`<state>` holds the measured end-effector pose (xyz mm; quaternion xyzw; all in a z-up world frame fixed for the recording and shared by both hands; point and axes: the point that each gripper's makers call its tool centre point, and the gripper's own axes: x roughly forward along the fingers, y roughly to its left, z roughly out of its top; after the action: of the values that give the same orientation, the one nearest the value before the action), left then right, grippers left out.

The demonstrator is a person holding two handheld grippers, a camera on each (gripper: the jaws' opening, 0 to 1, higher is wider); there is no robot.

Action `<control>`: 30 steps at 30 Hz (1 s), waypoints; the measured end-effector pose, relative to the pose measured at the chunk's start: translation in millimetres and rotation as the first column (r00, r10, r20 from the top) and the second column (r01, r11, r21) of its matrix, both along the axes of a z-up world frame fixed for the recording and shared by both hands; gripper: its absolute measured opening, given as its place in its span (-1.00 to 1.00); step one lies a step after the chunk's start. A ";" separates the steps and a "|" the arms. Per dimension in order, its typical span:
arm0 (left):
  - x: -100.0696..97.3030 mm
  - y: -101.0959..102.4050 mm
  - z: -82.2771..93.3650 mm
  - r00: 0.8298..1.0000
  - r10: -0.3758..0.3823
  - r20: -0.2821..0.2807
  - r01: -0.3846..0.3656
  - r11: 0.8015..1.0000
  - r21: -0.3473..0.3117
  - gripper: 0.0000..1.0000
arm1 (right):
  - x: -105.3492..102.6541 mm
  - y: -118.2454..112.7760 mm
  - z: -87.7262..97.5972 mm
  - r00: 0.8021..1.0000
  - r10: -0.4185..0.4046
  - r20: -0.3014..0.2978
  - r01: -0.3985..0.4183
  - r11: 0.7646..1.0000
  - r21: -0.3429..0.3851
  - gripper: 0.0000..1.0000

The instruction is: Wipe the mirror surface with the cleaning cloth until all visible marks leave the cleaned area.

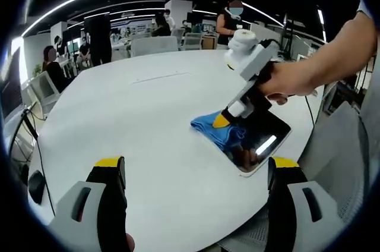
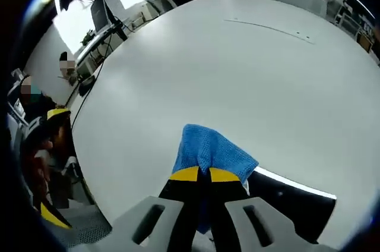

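A dark rectangular mirror point(image 1: 261, 139) lies flat near the white table's edge, reflecting a ceiling light. A blue cleaning cloth point(image 1: 215, 128) is bunched on the mirror's left end. My right gripper point(image 1: 222, 120), held by a hand, comes in from the right and is shut on the cloth, pressing it down on the glass. In the right gripper view the yellow-tipped jaws point(image 2: 203, 175) pinch the blue cloth point(image 2: 208, 150), with the mirror point(image 2: 294, 201) dark to their right. My left gripper point(image 1: 196, 166) stands open above the table in front of the mirror, holding nothing.
The large white round table point(image 1: 136, 115) spreads far and left of the mirror. Chairs, desks and several people stand beyond its far side. A person point(image 2: 35, 139) sits near the table's edge in the right gripper view. Cables hang at the table's left side.
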<state>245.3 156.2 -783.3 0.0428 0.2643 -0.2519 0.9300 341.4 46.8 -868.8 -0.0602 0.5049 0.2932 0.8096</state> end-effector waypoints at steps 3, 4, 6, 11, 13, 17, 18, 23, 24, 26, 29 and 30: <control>1.2 -0.6 -0.6 1.000 -0.001 -0.001 0.001 1.000 0.002 0.98 | 6.4 1.5 0.1 1.000 -0.014 -0.002 0.014 1.000 0.003 -1.00; 1.6 -0.9 -0.4 1.000 0.000 -0.001 0.000 1.000 0.001 0.98 | 8.1 1.9 0.1 1.000 -0.014 -0.001 0.014 1.000 0.002 -1.00; 2.8 -1.7 0.9 1.000 0.000 0.004 0.000 1.000 0.001 0.98 | 11.0 1.8 0.3 1.000 -0.015 -0.002 0.015 1.000 0.000 -1.00; 3.5 -2.4 4.0 1.000 0.004 0.010 -0.004 1.000 0.000 0.98 | 8.3 0.6 0.7 1.000 0.012 0.010 -0.012 1.000 -0.007 -1.00; 2.5 -1.4 2.9 1.000 0.005 0.006 -0.005 1.000 0.005 0.98 | 8.4 -0.7 1.1 1.000 0.008 0.004 -0.008 1.000 -0.003 -1.00; 0.9 -1.0 4.8 1.000 0.014 0.011 -0.014 1.000 0.002 0.98 | 9.8 -9.1 0.9 1.000 -0.005 -0.003 0.005 1.000 0.001 -1.00; 0.3 -1.0 4.4 1.000 0.015 0.009 -0.015 1.000 0.002 0.98 | 10.0 -10.9 0.8 1.000 -0.006 -0.003 0.006 1.000 0.000 -1.00; -1.4 -4.8 3.2 1.000 0.010 0.005 -0.010 1.000 0.004 0.98 | 10.9 -19.1 1.0 1.000 -0.027 -0.010 0.028 1.000 0.008 -1.00; -1.2 -5.8 3.5 1.000 0.009 0.006 -0.009 1.000 0.004 0.98 | 10.7 -19.3 1.1 1.000 -0.027 -0.009 0.027 1.000 0.007 -1.00; 0.1 -8.2 3.8 1.000 0.006 0.005 -0.006 1.000 0.002 0.98 | 10.5 -20.7 1.2 1.000 -0.025 -0.007 0.025 1.000 0.004 -1.00; 2.4 -10.8 5.6 1.000 -0.001 0.010 0.001 1.000 0.003 0.98 | 10.6 -24.7 1.6 1.000 -0.028 -0.008 0.028 1.000 0.002 -1.00; 3.5 -11.2 6.8 1.000 -0.003 0.013 0.003 1.000 0.003 0.98 | 10.9 -27.2 1.6 1.000 -0.030 -0.009 0.030 1.000 0.002 -1.00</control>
<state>248.8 145.1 -776.4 0.0461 0.2588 -0.2525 0.9312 352.3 19.6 -867.1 -0.0507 0.5090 0.2818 0.8117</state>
